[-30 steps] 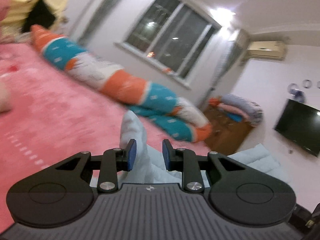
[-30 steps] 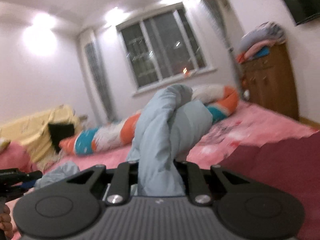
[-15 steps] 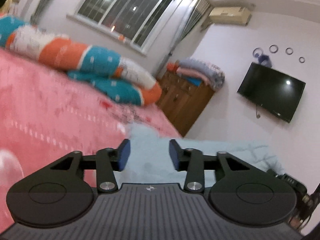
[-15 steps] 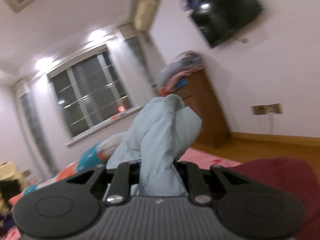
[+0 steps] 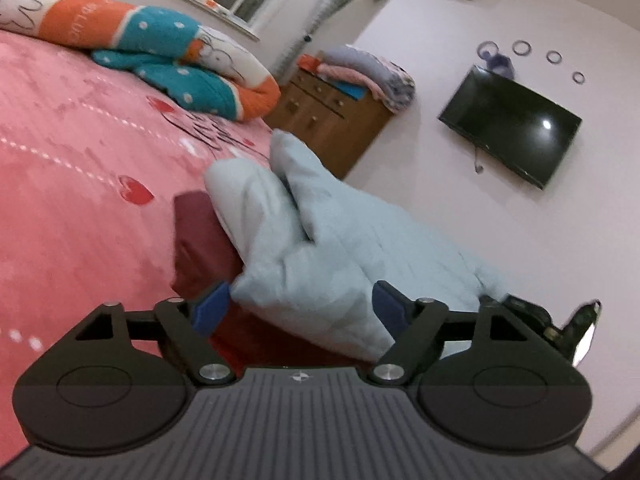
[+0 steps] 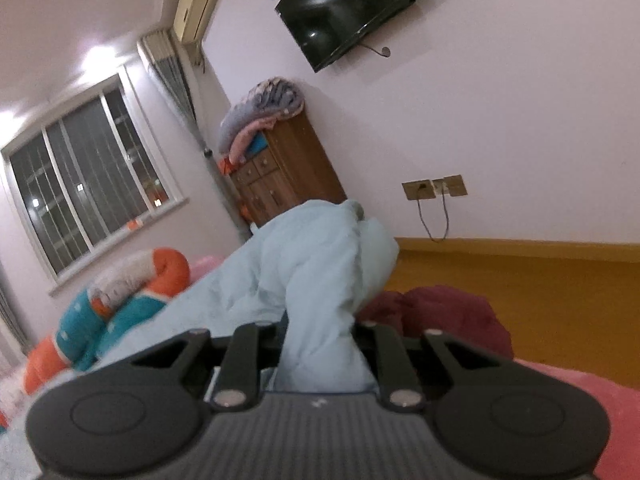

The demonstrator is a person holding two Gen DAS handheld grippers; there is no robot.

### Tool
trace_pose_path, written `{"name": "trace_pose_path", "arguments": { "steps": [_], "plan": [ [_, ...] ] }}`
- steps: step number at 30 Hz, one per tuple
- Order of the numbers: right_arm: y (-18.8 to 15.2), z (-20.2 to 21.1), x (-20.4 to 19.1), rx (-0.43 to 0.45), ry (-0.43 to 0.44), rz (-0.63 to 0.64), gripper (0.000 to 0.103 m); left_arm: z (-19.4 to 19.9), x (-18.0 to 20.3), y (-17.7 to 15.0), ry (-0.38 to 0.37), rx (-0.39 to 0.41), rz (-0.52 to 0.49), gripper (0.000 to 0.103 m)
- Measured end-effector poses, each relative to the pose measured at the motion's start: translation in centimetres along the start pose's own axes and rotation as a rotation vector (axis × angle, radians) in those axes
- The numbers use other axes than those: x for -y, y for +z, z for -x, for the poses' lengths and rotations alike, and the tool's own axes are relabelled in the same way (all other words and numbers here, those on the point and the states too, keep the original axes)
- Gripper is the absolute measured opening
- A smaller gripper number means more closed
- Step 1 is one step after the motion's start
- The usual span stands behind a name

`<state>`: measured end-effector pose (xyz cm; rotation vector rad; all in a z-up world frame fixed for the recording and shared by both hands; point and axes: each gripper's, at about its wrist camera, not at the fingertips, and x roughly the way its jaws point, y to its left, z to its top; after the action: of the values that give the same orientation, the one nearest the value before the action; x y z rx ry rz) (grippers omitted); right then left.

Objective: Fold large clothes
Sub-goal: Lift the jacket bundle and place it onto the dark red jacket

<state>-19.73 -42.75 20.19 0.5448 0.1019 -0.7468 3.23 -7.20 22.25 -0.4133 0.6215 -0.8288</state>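
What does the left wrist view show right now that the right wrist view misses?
Only the left wrist view shows the open left gripper, the pink heart-print bedspread and a dark red garment under the cloth. Only the right wrist view shows the right gripper shut on the cloth, plus the wall socket plates. Both show the pale blue quilted garment, wooden dresser and wall-mounted black television.

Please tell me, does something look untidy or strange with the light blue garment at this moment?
Yes. The light blue garment lies bunched and lumpy, not flat, partly over a dark red cloth on the pink bed. The right gripper pinches a fold; the left gripper is open.
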Motion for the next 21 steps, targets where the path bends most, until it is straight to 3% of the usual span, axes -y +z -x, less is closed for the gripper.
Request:
{"name": "trace_pose_path", "arguments": {
  "steps": [3, 8, 15, 19, 21],
  "plan": [
    [-0.1, 0.1, 0.5, -0.011, 0.005, -0.009, 0.016, -0.7, 0.2, -0.4, -0.033, -0.031, 0.001, 0.098],
    [0.1, -0.6, 0.3, -0.031, 0.004, -0.014, 0.017, -2.3, 0.6, 0.3, -0.018, -0.035, -0.022, 0.098],
    [0.0, -1.0, 1.0, -0.054, -0.013, -0.019, 0.019, -6.7, 2.0, 4.2, 0.027, 0.018, -0.088, 0.098],
    [-0.3, -1.2, 1.1, -0.062, -0.019, -0.029, 0.020, -10.6, 2.4, 5.9, 0.070, 0.008, -0.145, 0.098],
    [-0.4, -1.4, 1.0, -0.066, -0.023, -0.024, 0.022, -10.9, 1.6, 5.2, 0.107, -0.008, -0.153, 0.098]
  ]
}}
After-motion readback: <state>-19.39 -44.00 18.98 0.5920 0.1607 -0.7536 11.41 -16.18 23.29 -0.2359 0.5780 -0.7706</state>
